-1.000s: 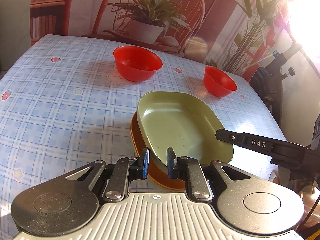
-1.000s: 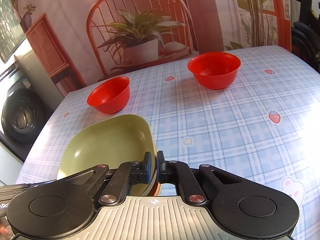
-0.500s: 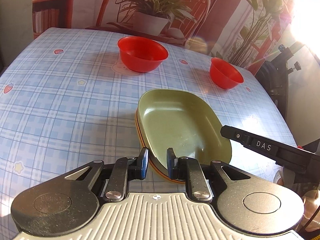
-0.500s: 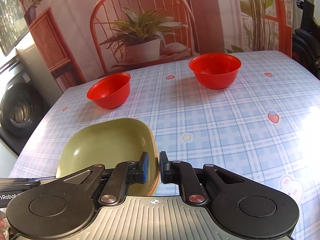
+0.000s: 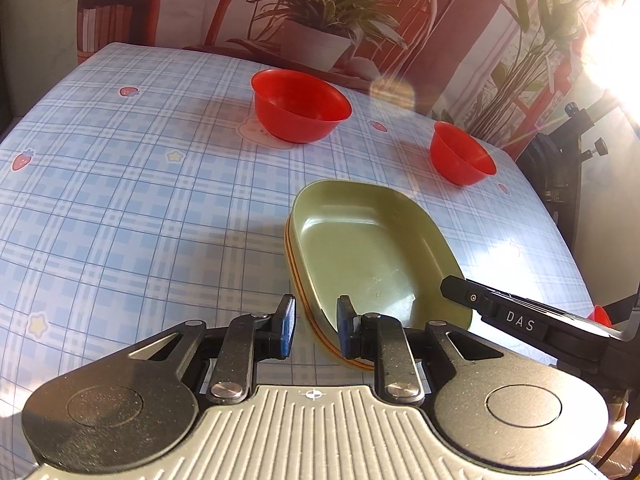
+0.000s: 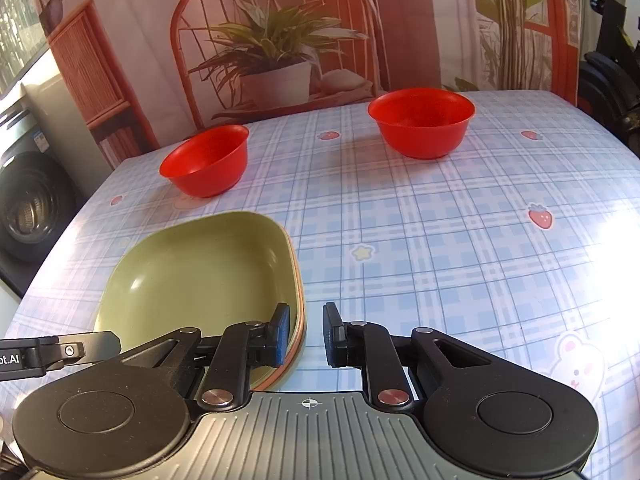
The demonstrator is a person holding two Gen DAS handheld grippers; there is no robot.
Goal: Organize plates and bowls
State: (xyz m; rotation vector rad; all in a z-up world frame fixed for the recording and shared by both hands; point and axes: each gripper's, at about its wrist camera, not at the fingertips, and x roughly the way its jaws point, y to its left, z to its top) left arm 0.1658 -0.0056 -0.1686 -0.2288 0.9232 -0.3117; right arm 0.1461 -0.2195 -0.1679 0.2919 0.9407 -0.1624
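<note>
A green plate [image 5: 368,252] lies nested on an orange plate [image 5: 320,330] on the checked tablecloth; only the orange rim shows. Both show in the right wrist view, green plate [image 6: 200,280] and orange rim [image 6: 301,312]. My left gripper [image 5: 312,330] is open, its jaws either side of the plates' near rim without gripping. My right gripper [image 6: 306,334] is open, straddling the plates' right rim. Two red bowls stand farther back: a large one [image 5: 298,106] [image 6: 422,120] and a smaller one [image 5: 462,158] [image 6: 206,164].
The table's far edge meets a backdrop with a chair and potted plant [image 6: 276,60]. A washing machine [image 6: 28,200] stands off the table's left in the right wrist view. A black stand [image 5: 568,148] is beyond the right edge. The other gripper's arm [image 5: 520,322] reaches in.
The green plate has come down from tilted to flat on the orange plate. Both grippers have opened wider and let go of its rim.
</note>
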